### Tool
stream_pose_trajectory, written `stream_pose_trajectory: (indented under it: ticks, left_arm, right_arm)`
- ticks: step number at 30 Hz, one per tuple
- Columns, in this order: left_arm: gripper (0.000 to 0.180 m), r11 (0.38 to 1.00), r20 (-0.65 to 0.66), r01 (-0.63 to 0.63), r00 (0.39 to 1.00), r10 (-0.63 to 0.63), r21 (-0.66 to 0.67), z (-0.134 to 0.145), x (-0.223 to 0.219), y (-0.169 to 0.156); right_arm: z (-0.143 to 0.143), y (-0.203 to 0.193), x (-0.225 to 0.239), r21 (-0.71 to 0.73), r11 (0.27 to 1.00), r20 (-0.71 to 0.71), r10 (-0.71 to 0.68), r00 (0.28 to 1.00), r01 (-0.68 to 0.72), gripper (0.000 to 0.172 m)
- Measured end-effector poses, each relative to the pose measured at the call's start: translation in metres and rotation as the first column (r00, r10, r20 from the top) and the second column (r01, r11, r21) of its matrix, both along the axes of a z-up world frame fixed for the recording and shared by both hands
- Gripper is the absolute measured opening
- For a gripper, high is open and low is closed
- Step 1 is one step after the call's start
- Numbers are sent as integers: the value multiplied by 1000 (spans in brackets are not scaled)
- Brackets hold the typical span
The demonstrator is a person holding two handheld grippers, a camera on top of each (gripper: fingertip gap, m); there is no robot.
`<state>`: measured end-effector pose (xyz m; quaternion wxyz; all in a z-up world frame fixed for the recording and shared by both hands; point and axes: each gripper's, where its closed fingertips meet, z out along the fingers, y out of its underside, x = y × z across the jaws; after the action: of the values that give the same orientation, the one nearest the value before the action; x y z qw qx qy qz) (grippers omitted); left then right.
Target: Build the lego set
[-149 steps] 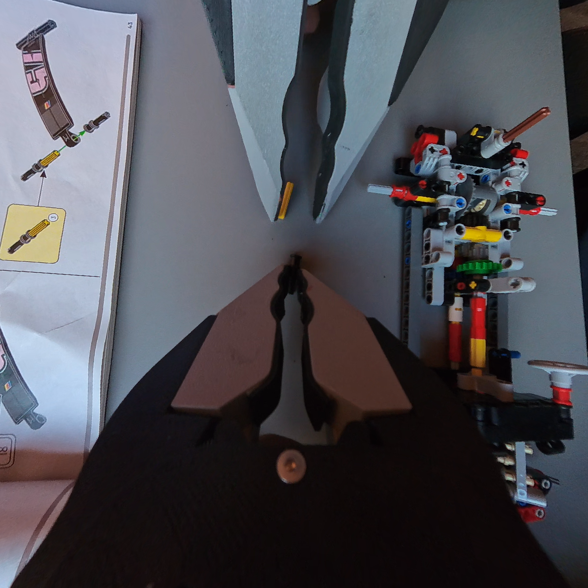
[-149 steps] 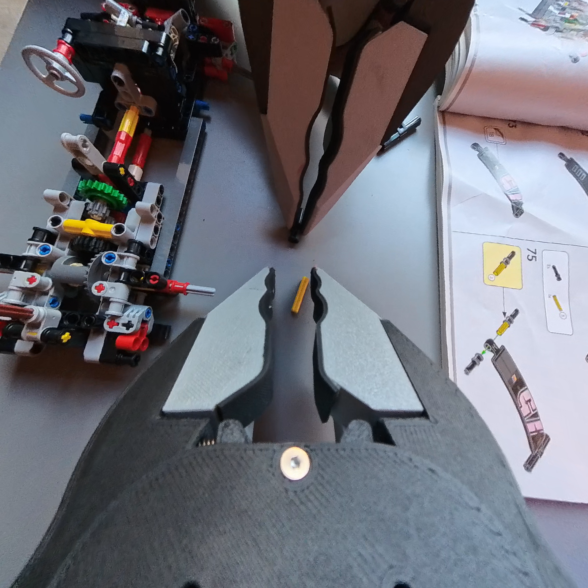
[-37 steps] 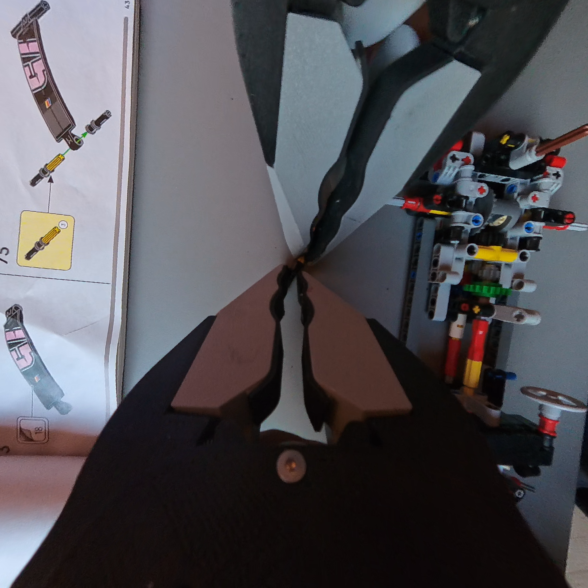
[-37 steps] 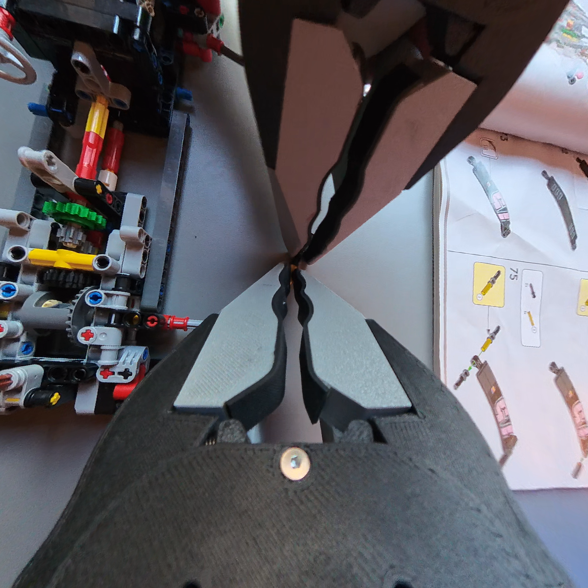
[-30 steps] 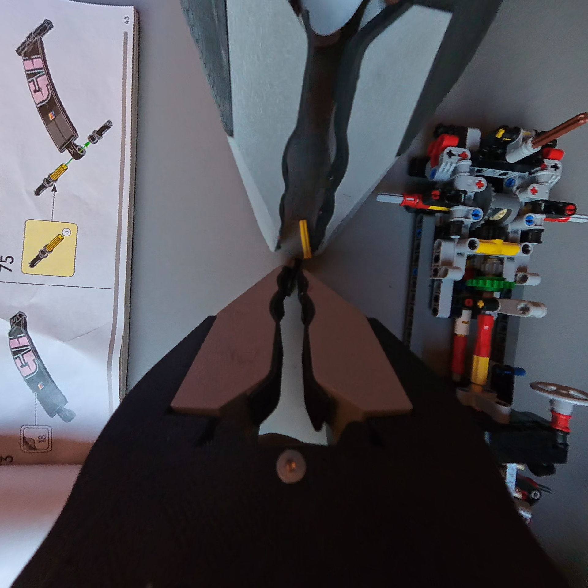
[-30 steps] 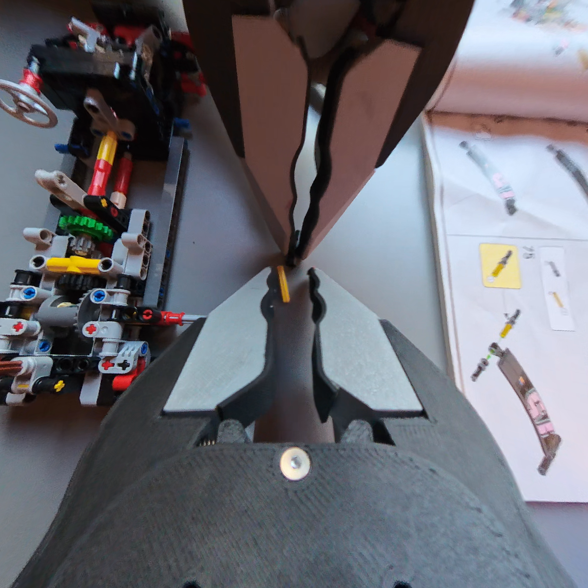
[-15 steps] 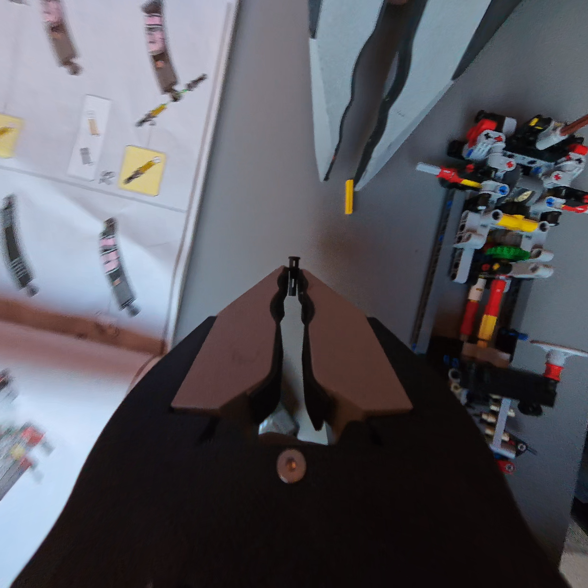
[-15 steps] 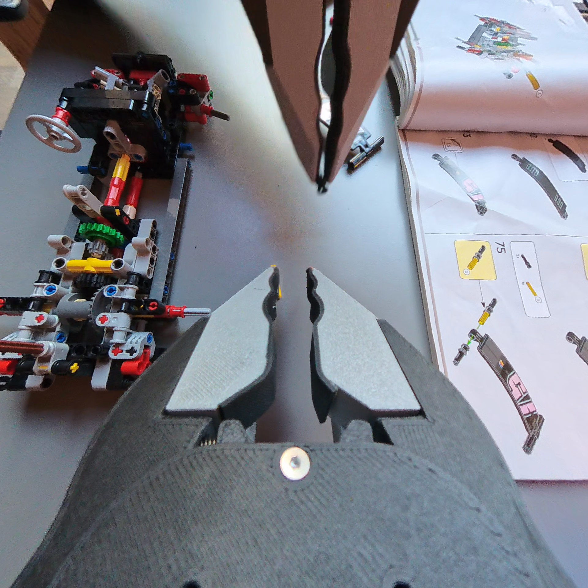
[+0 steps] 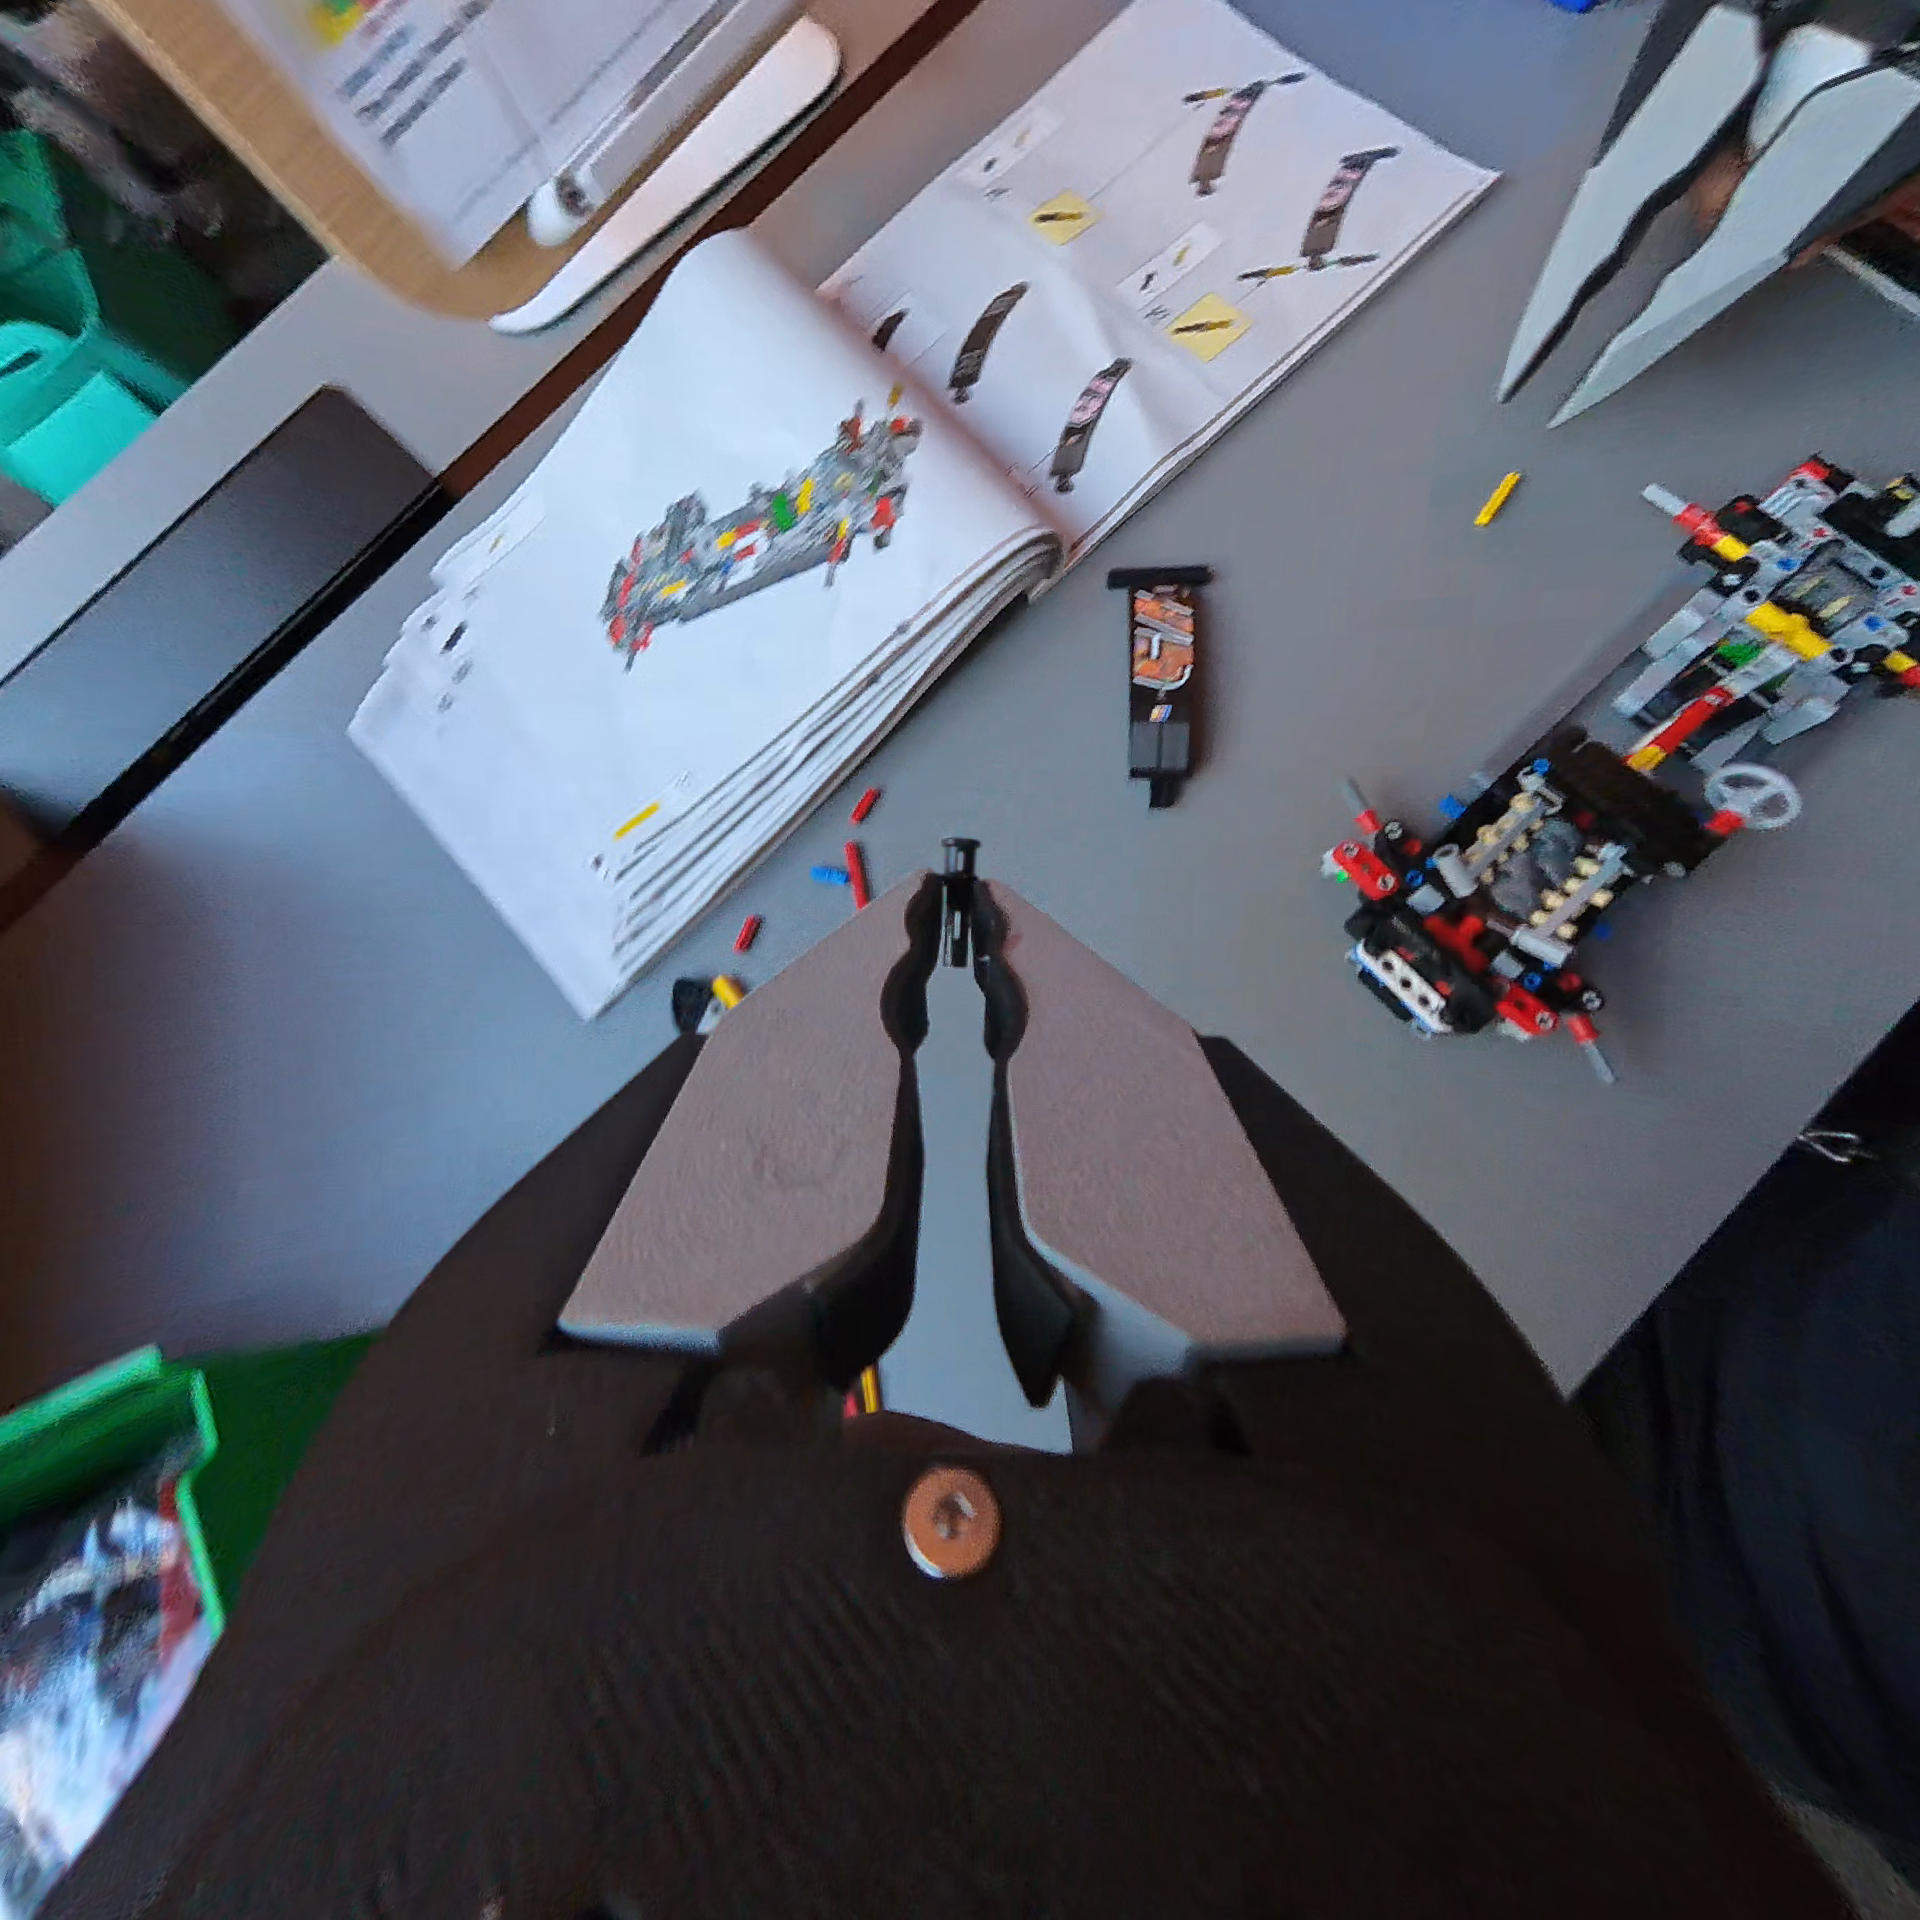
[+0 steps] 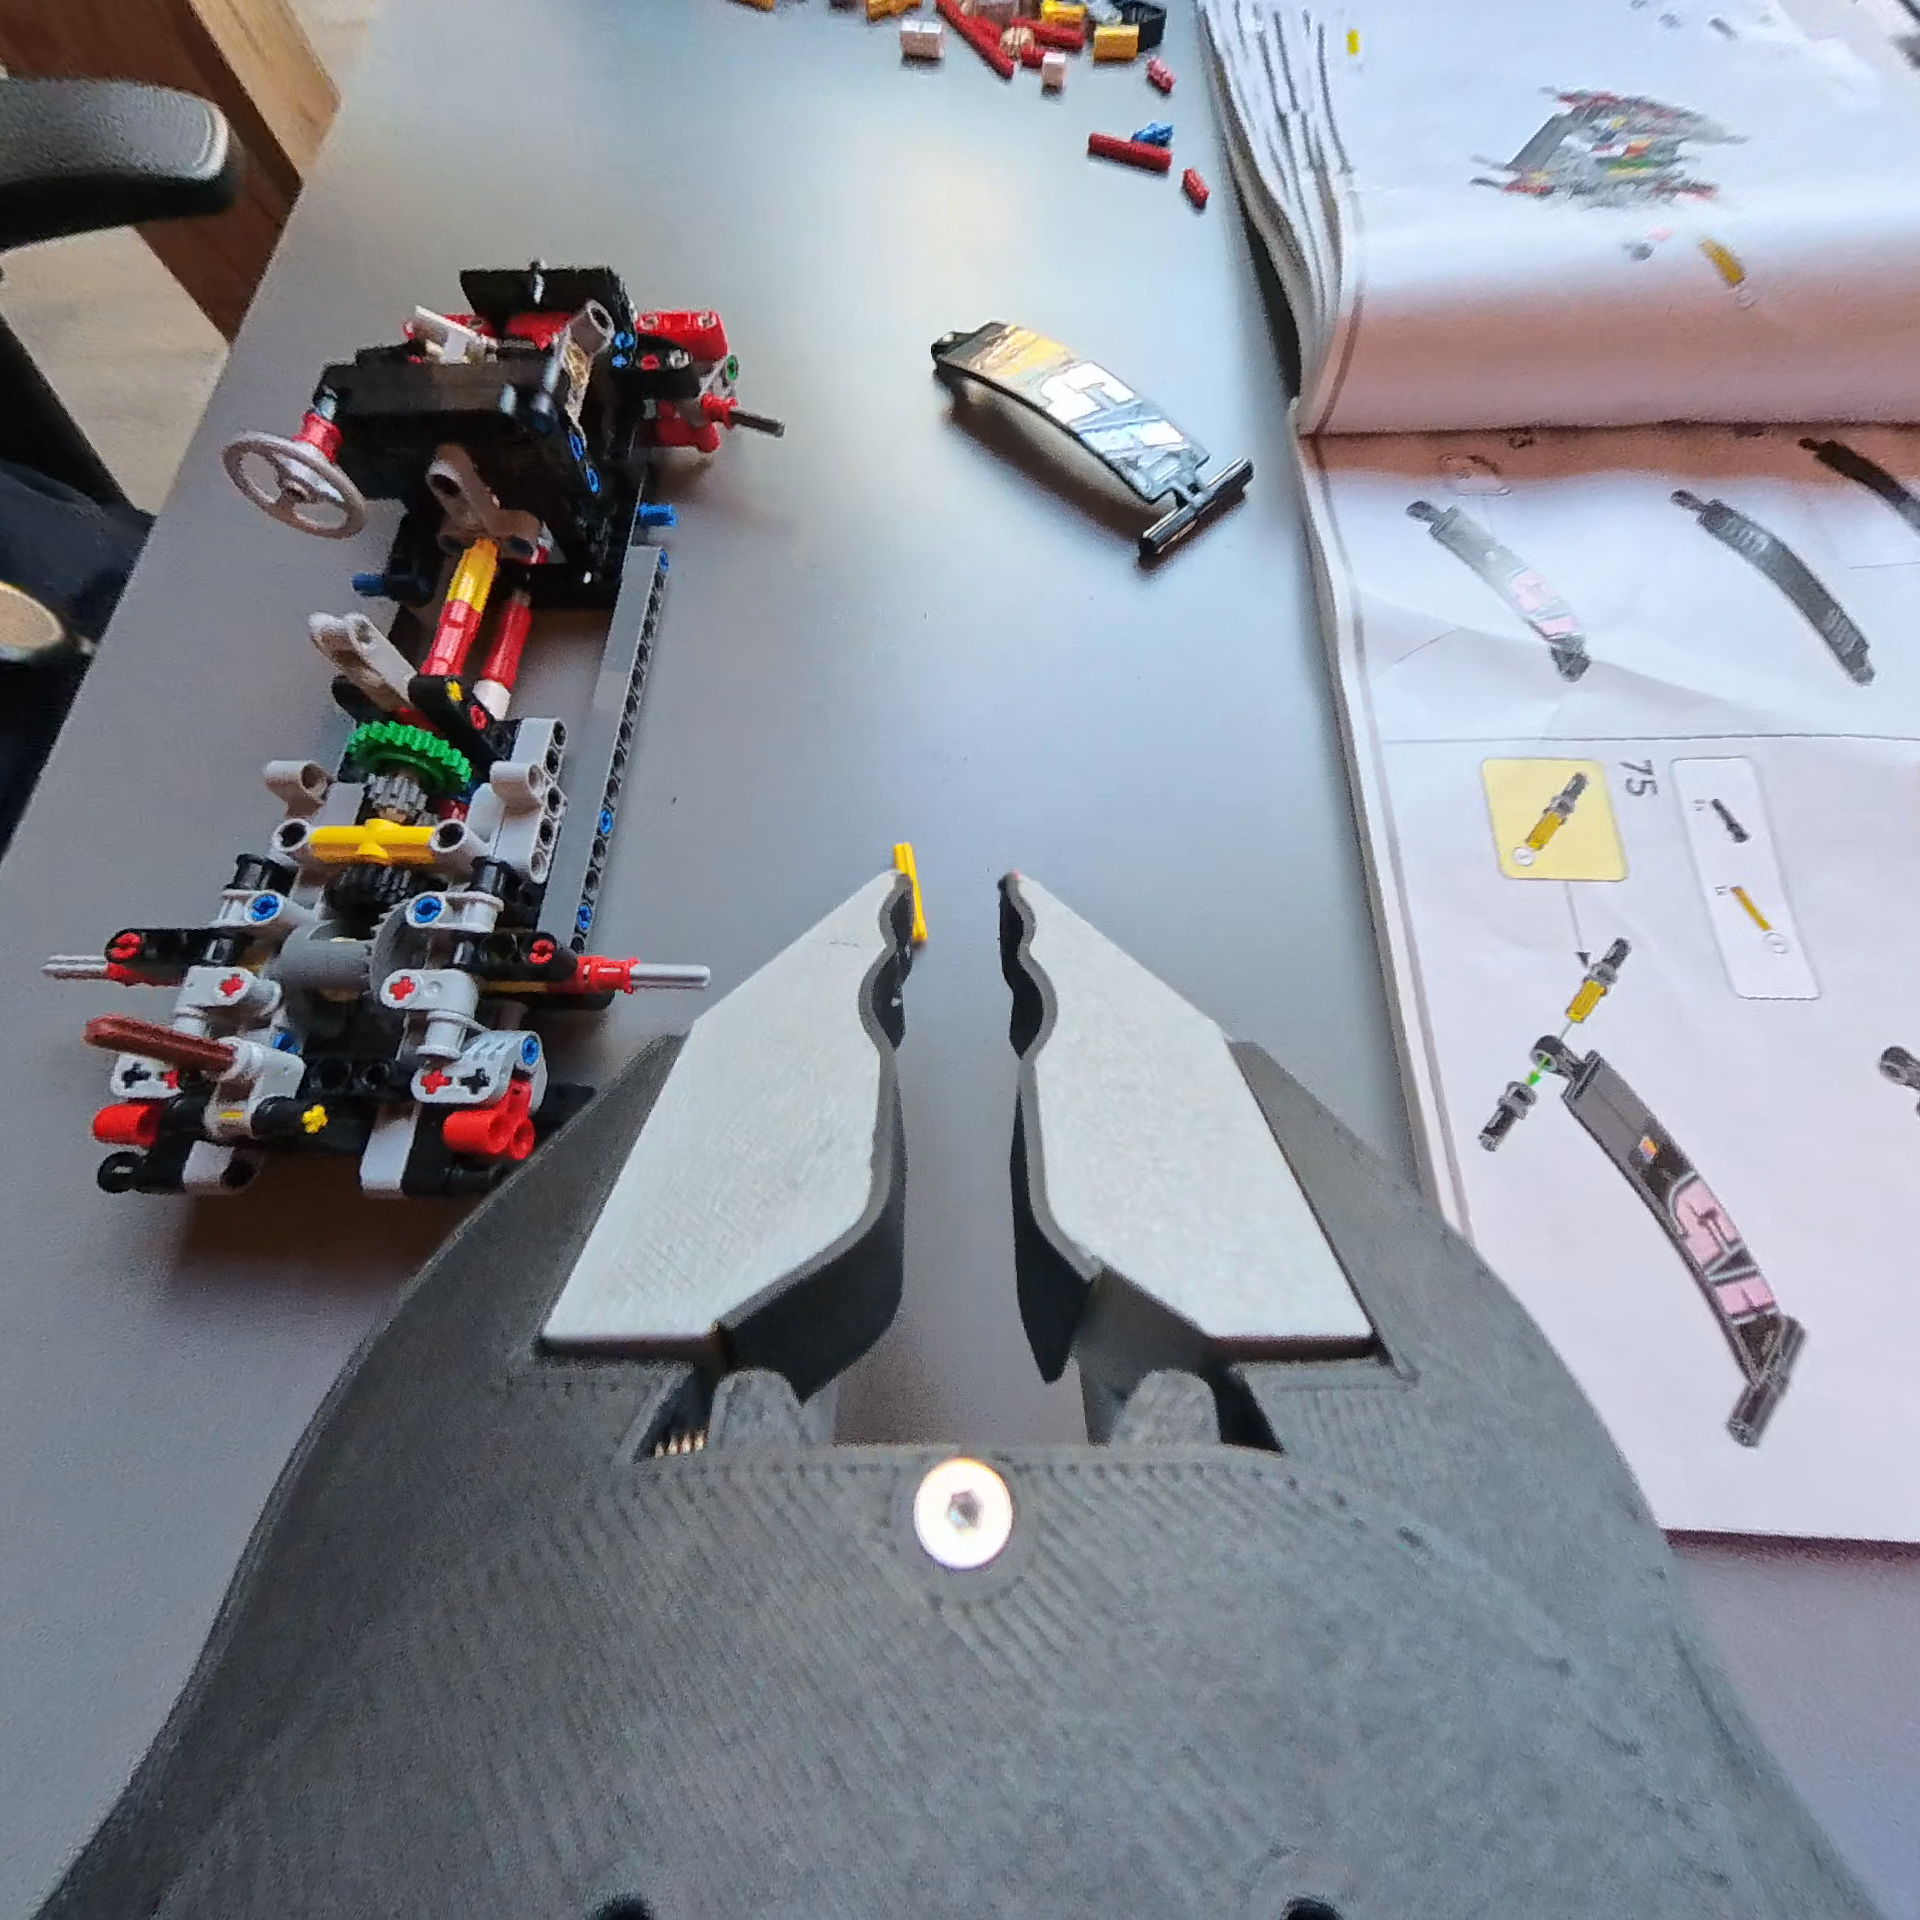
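Claws over a grey surface strewn with building-toy parts: our left claw is pinched on a small black pin, its head poking past the tips, above loose red and blue pieces beside an open instruction booklet. Our right claw stands spread — a short yellow axle lies against its left finger's inner edge, the other finger clear of it. A partly built chassis sits to the left, a black curved panel farther off.

Printed writing, left unquoted, on open instruction booklet pages.
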<state>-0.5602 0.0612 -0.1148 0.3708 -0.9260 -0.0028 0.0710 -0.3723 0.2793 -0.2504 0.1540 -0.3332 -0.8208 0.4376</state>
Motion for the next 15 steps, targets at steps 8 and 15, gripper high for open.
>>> stream_pose_trajectory:
  ticks: [8, 15]
  left_arm:
    - [3, 982, 0, -175, 984, 175, 76, -4, -22, -58]
    - [3, 917, 44, -263, 964, 263, 299, 0, -60, -64]
  right_arm:
    - [-8, -2, 2, 39, 999, 11, 15, 1000, -16, 16]
    - [-8, 0, 0, 26, 1000, 19, 3, 1000, -4, 20]
